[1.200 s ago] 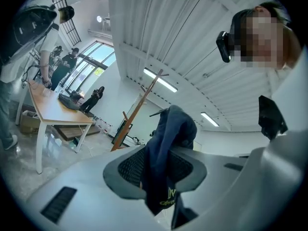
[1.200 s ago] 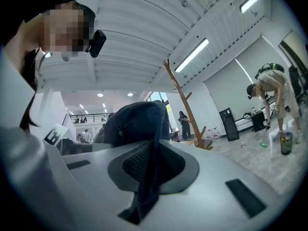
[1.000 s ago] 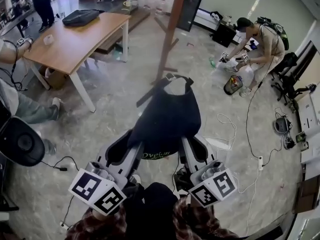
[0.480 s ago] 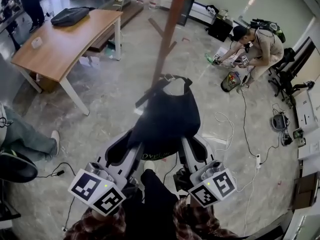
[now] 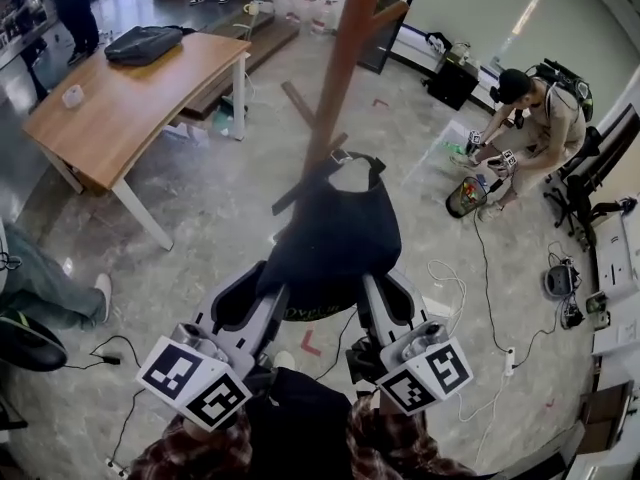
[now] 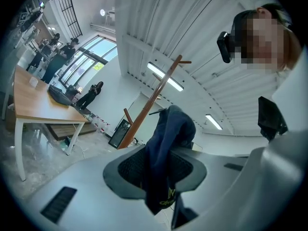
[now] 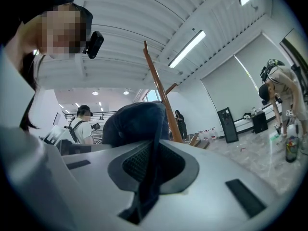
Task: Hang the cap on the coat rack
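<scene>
A dark navy cap hangs stretched between my two grippers, its rear strap pointing at the coat rack. That rack is a brown wooden pole with slanted pegs, standing just beyond the cap. My left gripper is shut on the cap's left edge, and my right gripper is shut on its right edge. In the left gripper view the cap's fabric is pinched between the jaws, with the coat rack behind. The right gripper view likewise shows the cap pinched, the coat rack rising behind it.
A wooden table with a black bag stands at the far left. A person crouches at the right beside an office chair. Cables trail over the floor at the right. A seated person's leg shows at the left edge.
Both grippers have carried the cap forward across the floor toward the coat rack, whose pole now looms larger. The grip on the cap has stayed the same.
</scene>
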`<state>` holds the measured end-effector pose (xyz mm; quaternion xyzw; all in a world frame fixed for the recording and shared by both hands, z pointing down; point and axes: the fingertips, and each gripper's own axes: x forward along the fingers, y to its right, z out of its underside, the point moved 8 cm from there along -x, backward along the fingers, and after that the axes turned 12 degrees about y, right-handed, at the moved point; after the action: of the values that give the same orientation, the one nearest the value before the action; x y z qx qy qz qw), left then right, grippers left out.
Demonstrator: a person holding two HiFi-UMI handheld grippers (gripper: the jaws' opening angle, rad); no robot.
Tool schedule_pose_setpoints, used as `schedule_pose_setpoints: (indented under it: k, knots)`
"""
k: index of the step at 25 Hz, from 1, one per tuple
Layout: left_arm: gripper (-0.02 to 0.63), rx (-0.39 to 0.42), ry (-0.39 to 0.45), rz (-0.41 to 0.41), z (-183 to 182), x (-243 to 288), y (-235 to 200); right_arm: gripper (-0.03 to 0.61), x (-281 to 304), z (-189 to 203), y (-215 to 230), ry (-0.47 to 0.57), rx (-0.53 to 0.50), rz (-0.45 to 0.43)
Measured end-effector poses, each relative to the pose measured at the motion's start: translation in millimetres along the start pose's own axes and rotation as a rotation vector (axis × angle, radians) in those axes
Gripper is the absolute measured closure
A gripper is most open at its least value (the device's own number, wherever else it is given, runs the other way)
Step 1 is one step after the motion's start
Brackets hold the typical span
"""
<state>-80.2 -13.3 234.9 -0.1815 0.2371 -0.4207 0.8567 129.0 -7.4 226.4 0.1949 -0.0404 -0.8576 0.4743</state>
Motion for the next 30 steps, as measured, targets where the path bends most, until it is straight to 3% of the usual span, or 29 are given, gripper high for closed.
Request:
schedule_pose_setpoints:
  k: [9,17,23,30]
  knots:
    - [0.497,-0.002,0.032,-0.044,-20,45,-15,0.552,54,-16,30,-0.023,0.016,-0.066]
    - [0.497,-0.009,-0.016,-0.049,-32,59,-29,0.552,73,-15,32,-0.048,0.042,-0.028]
    - [0.497,-0.027,-0.088,-0.111,-17,40,-55,0.552,70,22,26,-0.126,0.081,-0.003]
    - [0.497,-0.057,-0.127,-0.142,31,15,-99,0.552,60,82,28,-0.211,0.048,0.017]
